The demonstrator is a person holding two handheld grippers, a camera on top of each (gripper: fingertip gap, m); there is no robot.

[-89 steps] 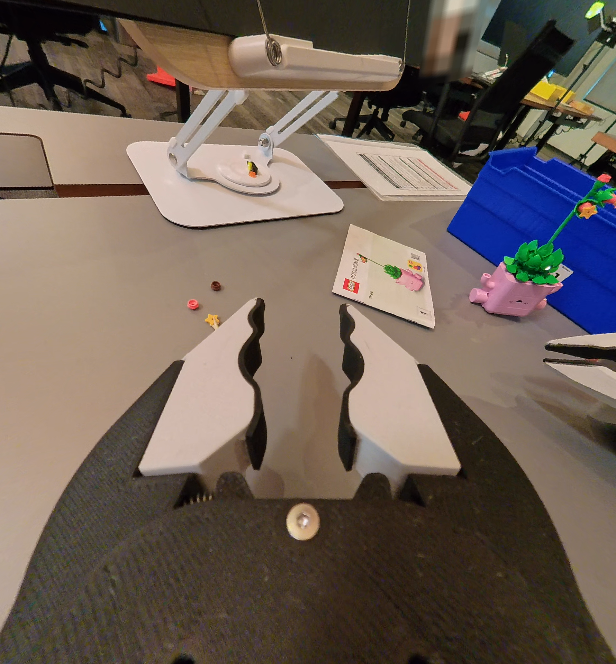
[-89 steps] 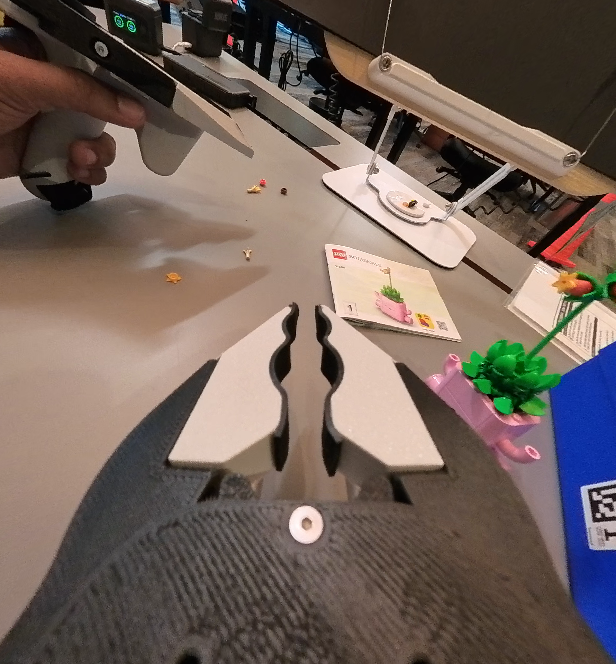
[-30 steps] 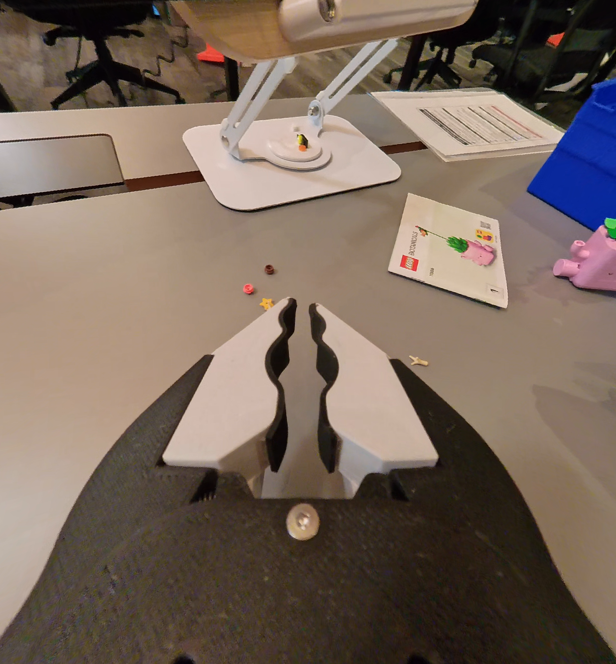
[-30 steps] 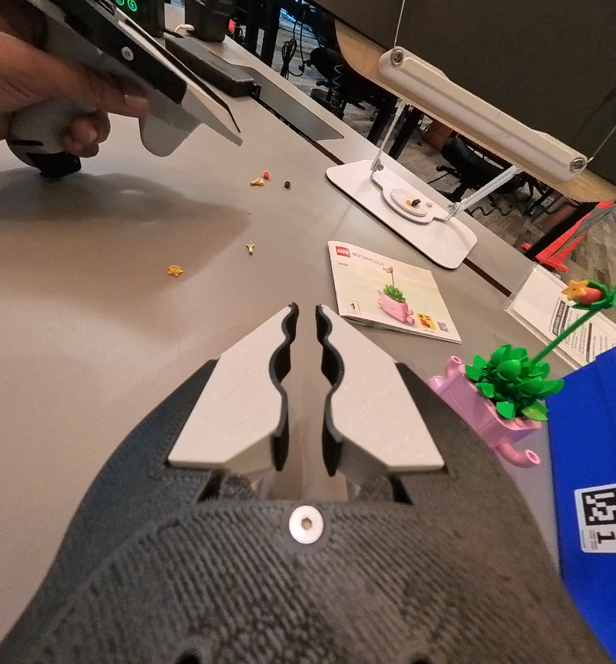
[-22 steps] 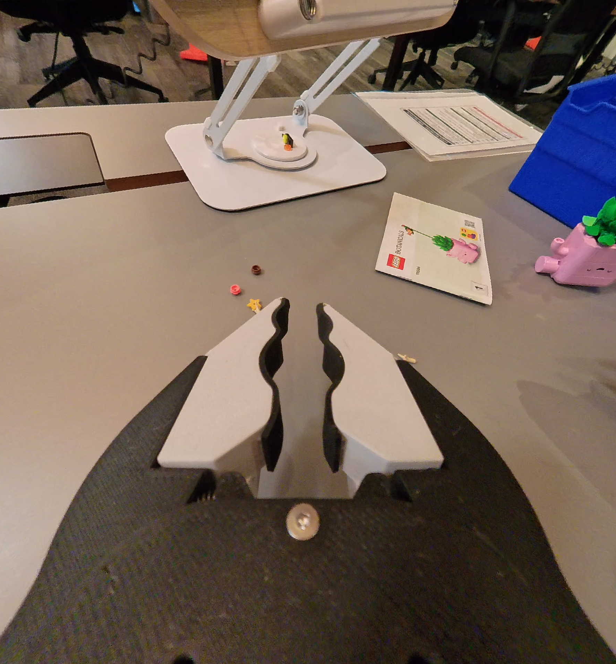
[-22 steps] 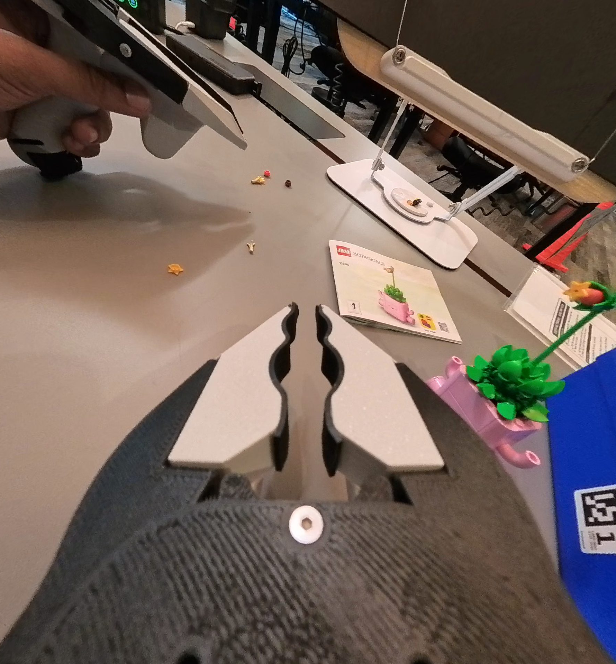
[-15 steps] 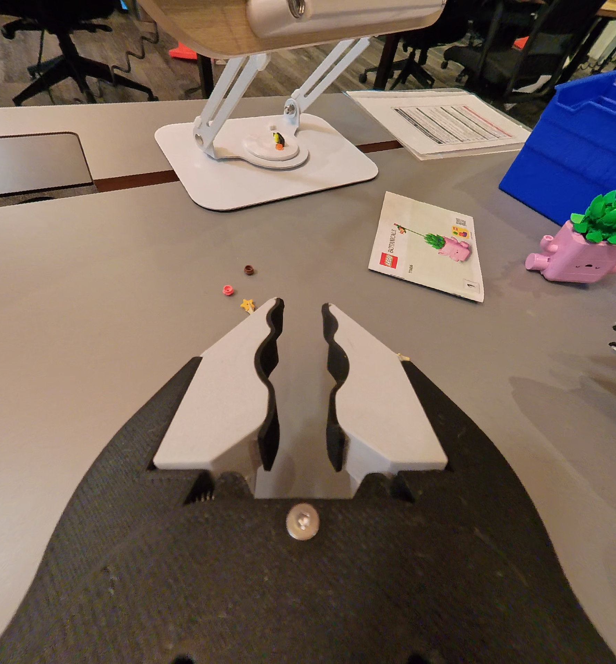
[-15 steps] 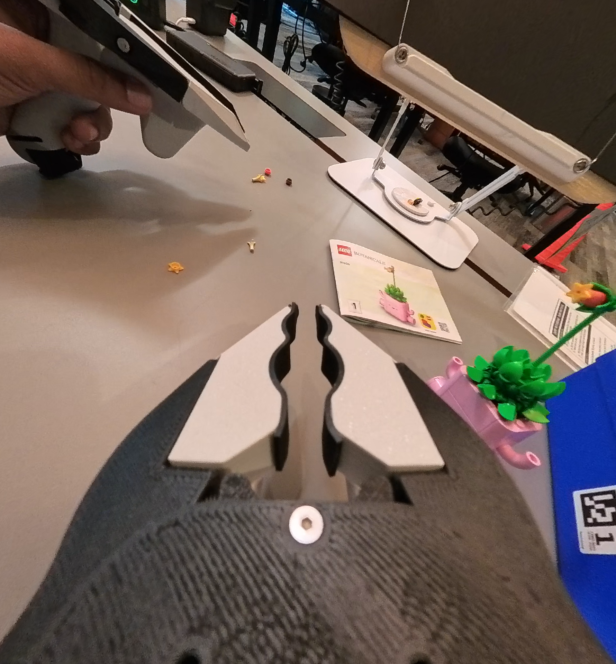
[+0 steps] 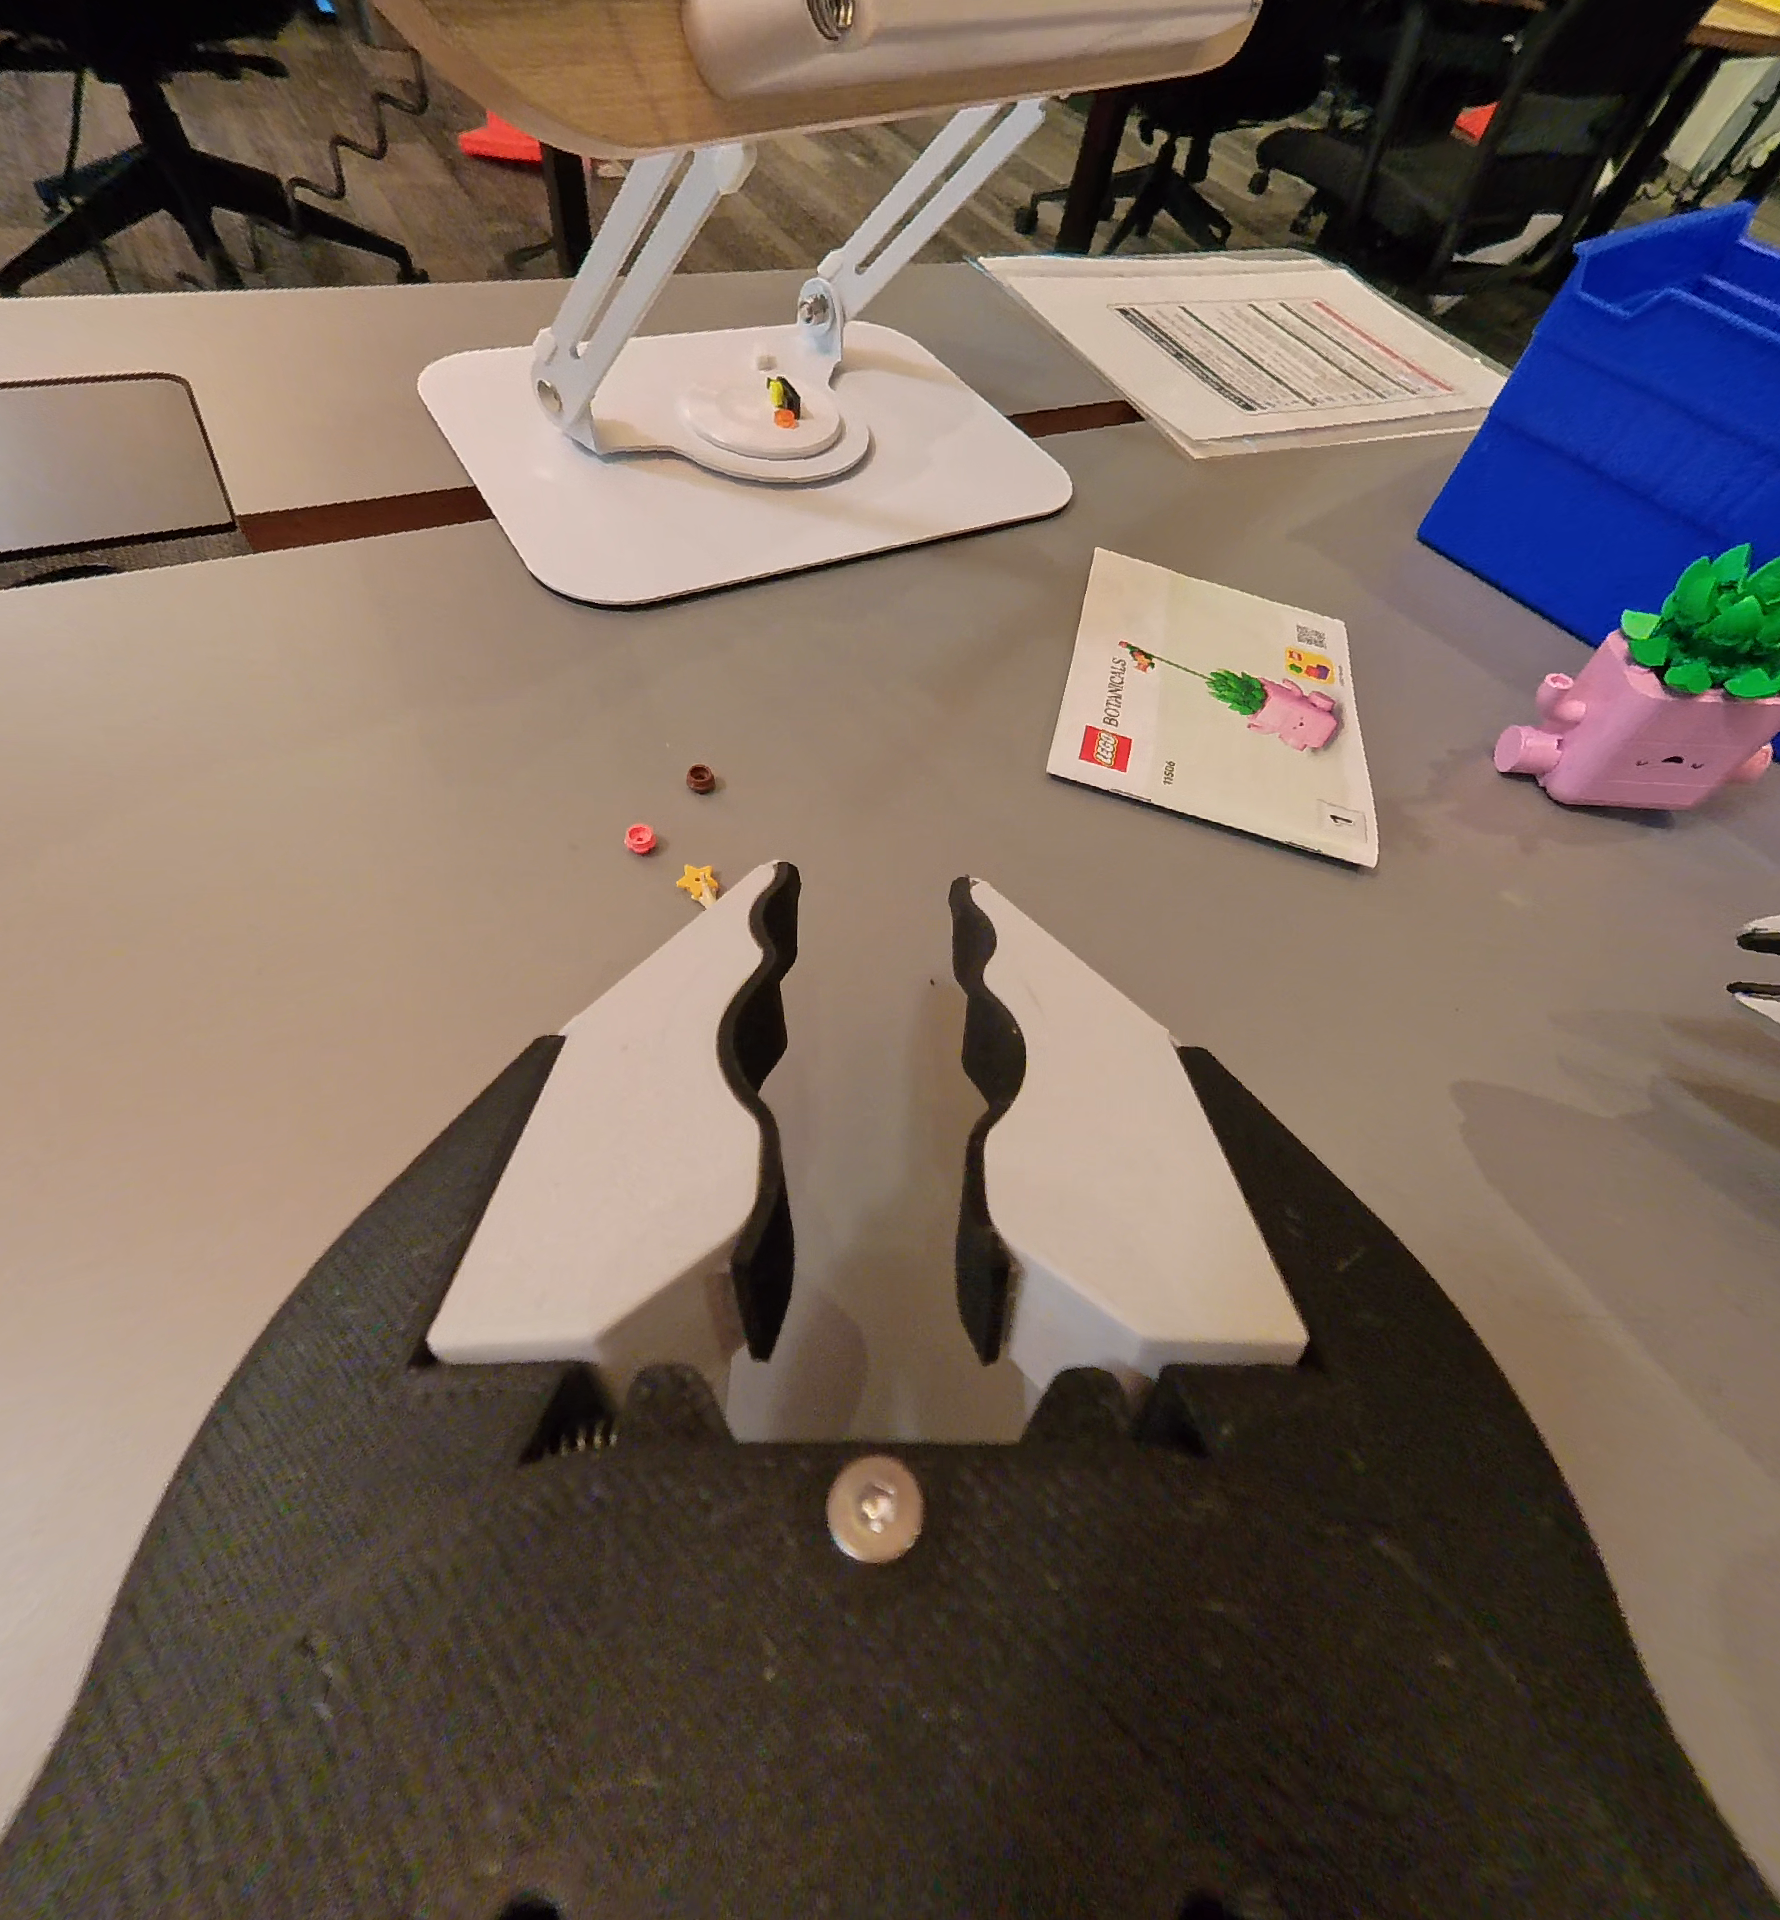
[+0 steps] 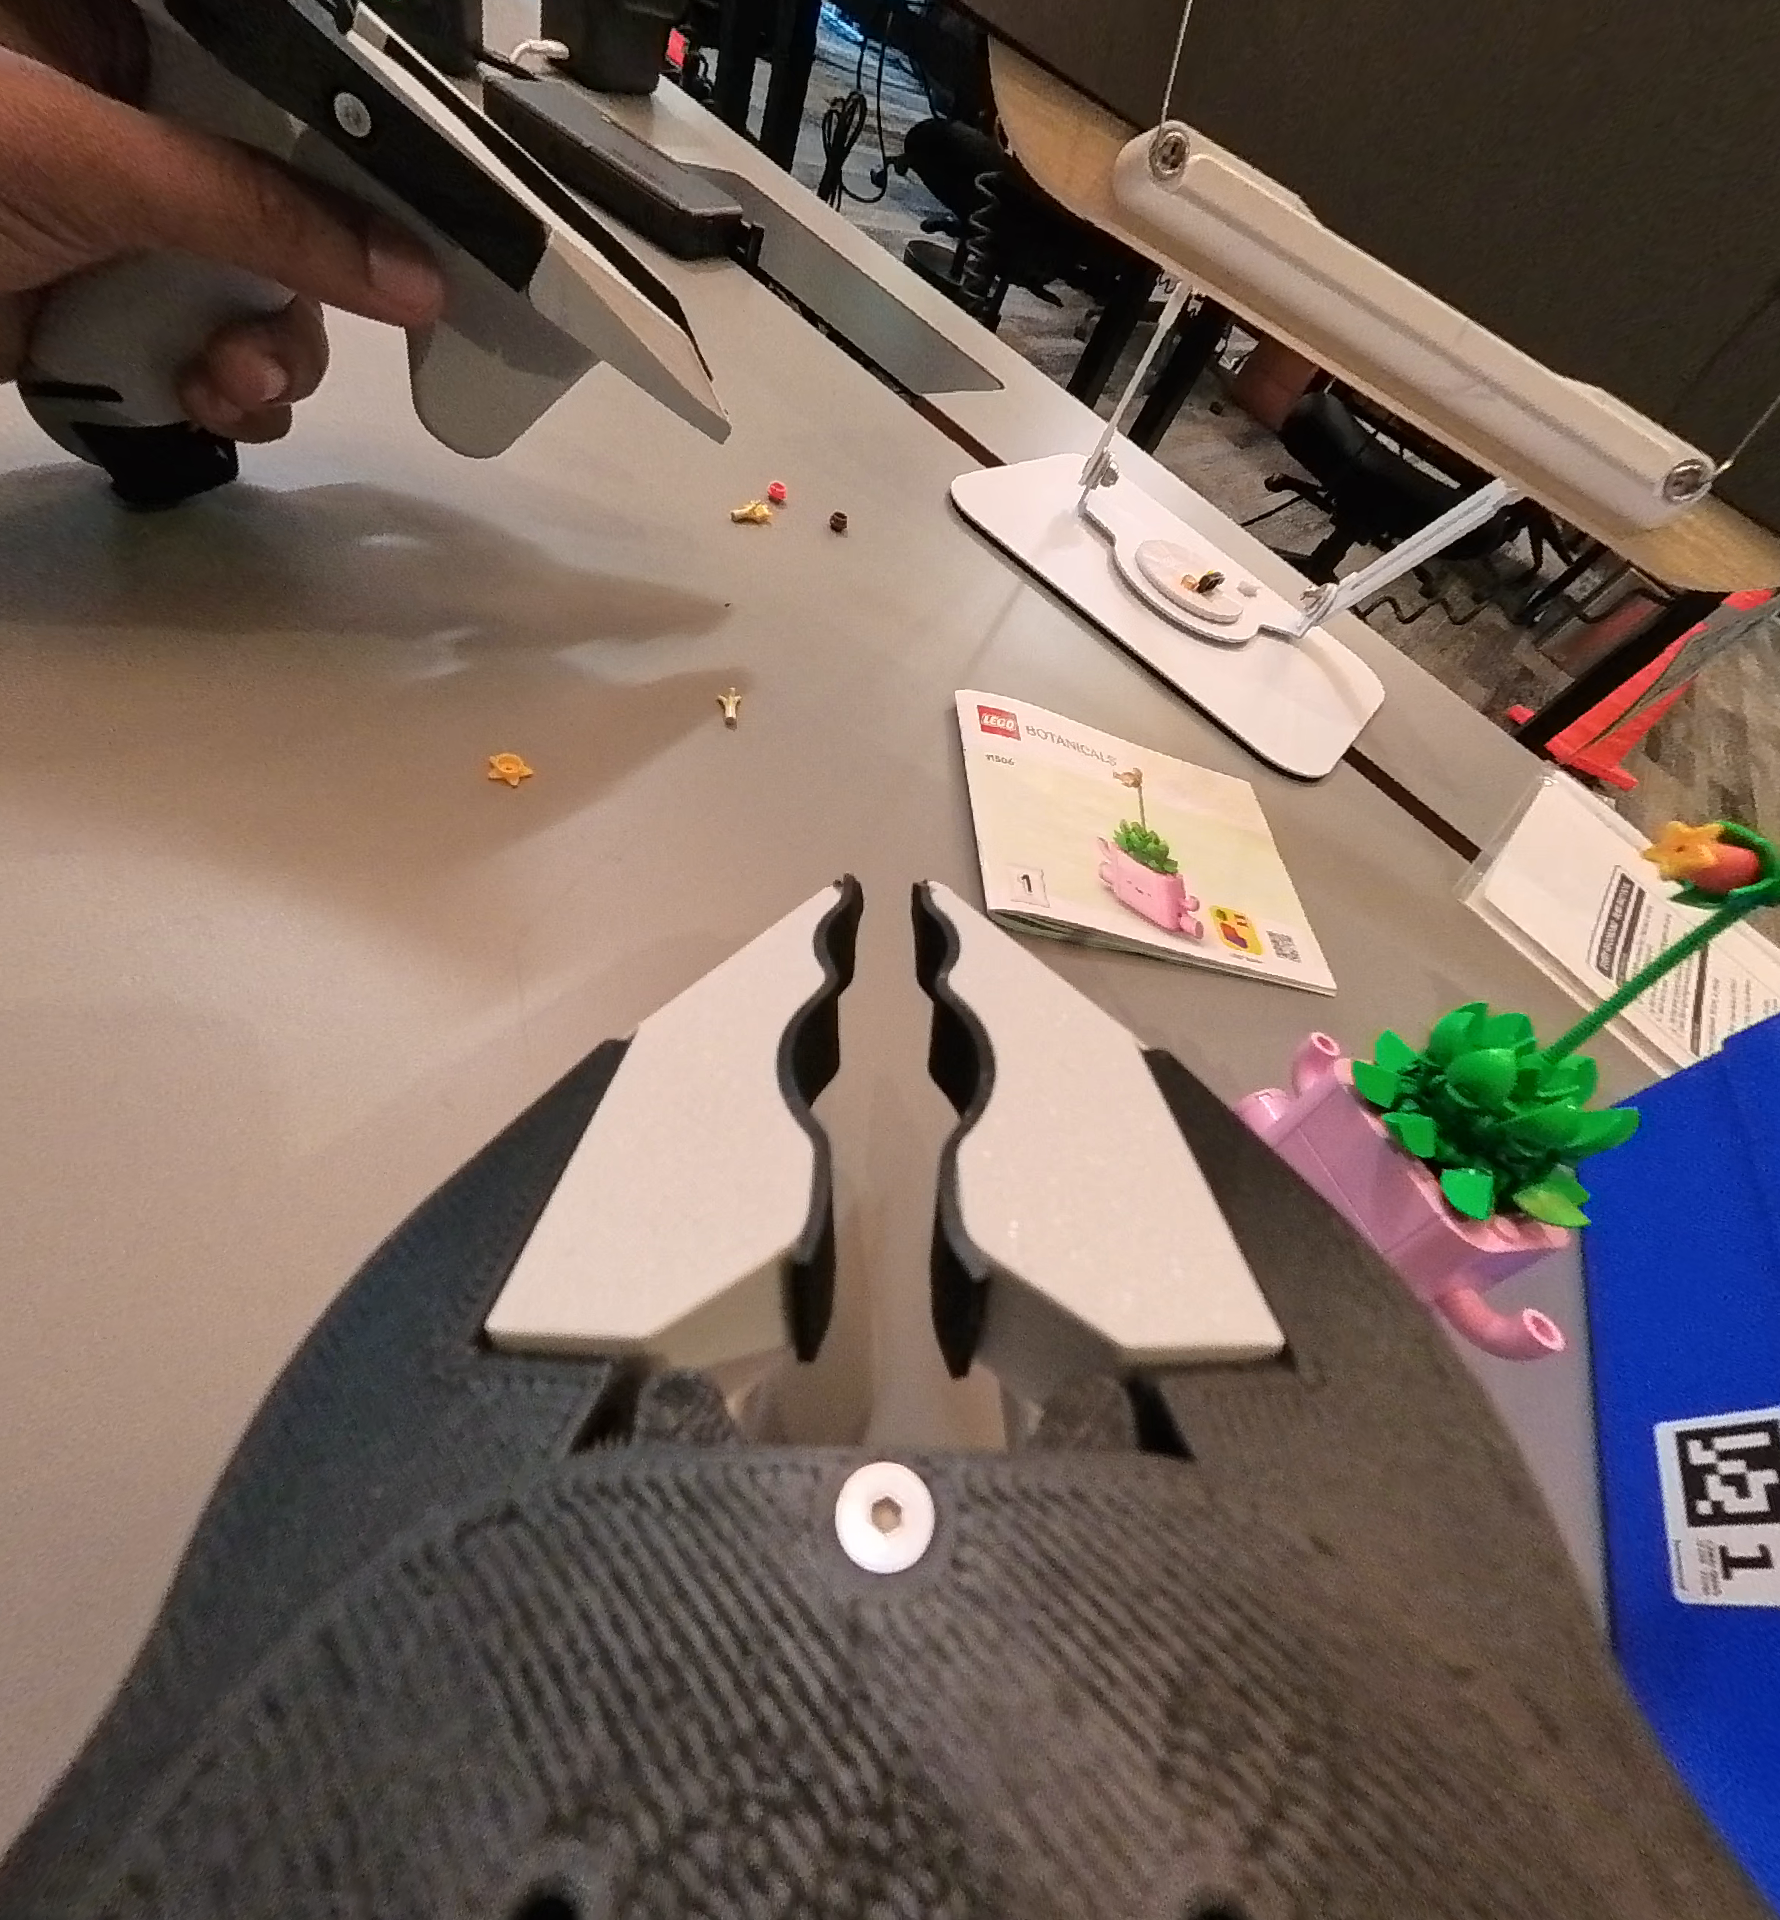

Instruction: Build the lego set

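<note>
My left gripper (image 9: 875, 883) is open and empty, low over the grey table (image 9: 242, 831). A yellow star piece (image 9: 697, 881) lies just left of its left fingertip. A pink-red stud (image 9: 640, 837) and a brown stud (image 9: 700, 777) lie a little beyond. My right gripper (image 10: 886, 885) is empty, with only a narrow gap between its jaws. The pink pot with the green plant (image 10: 1405, 1184) stands to its right, with a flower stem (image 10: 1717, 862). The pot also shows in the left wrist view (image 9: 1675, 748). Another yellow star (image 10: 510, 769) and a small tan piece (image 10: 729, 707) lie ahead on the left.
The instruction booklet (image 9: 1218, 717) lies right of centre. A blue bin (image 9: 1644, 416) stands behind the pot at the right. A white stand base (image 9: 740, 488) and a laminated sheet (image 9: 1260, 353) are at the back. A hand holds the left gripper (image 10: 657, 364). One gripper's finger ends stand about 20 cm off the other's. From my left tips it is roughly 6 cm to the yellow star piece (image 9: 697, 881); from my right, 25 cm. It is also in sight in the right wrist view (image 10: 760, 515). To reach the pink-red stud (image 9: 640, 837) in a straight line is about 8 cm for my left fingers, about 25 cm for my right. Look for it in the right wrist view (image 10: 781, 497) too.
My left gripper's jaws narrowed a second ago and have since opened wider, and it has drawn slightly back from the studs. My right gripper has barely moved and keeps the same narrow gap.
</note>
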